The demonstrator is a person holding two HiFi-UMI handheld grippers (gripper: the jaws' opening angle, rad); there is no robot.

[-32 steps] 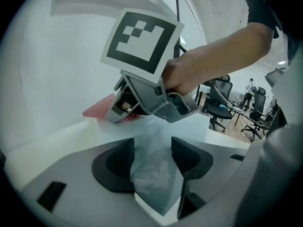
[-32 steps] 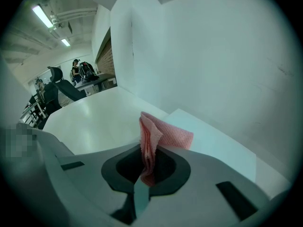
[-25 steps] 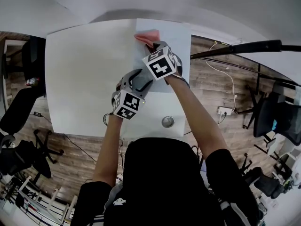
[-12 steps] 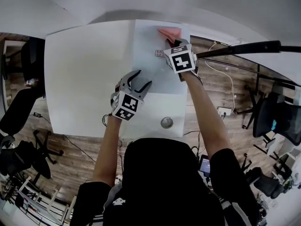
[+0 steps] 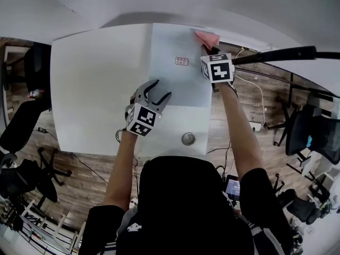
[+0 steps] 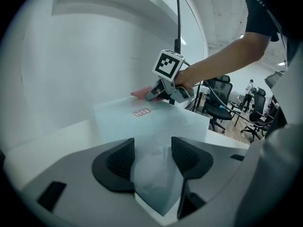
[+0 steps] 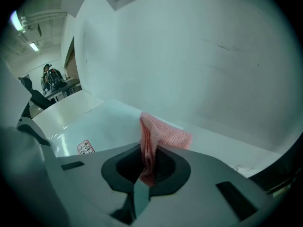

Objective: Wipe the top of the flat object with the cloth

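My right gripper (image 7: pixel 150 167) is shut tight on the pink cloth (image 7: pixel 163 135). The cloth is at the far right corner of the flat sheet (image 5: pixel 175 84). It looks soft, light and floppy, so I think it will bend and bunch up when I push it. I hold it by one folded end, and that seems a good place.

My left gripper (image 6: pixel 152 157) is wide open and holds nothing. It is over the near left corner of the sheet. I cannot tell if it touches.

The sheet looks thin, smooth, see-through and stiff. I think it could slide on the white table (image 5: pixel 90 89), so pressing on that near corner should stop it. A small red label (image 5: pixel 181 61) is on the sheet near the cloth.
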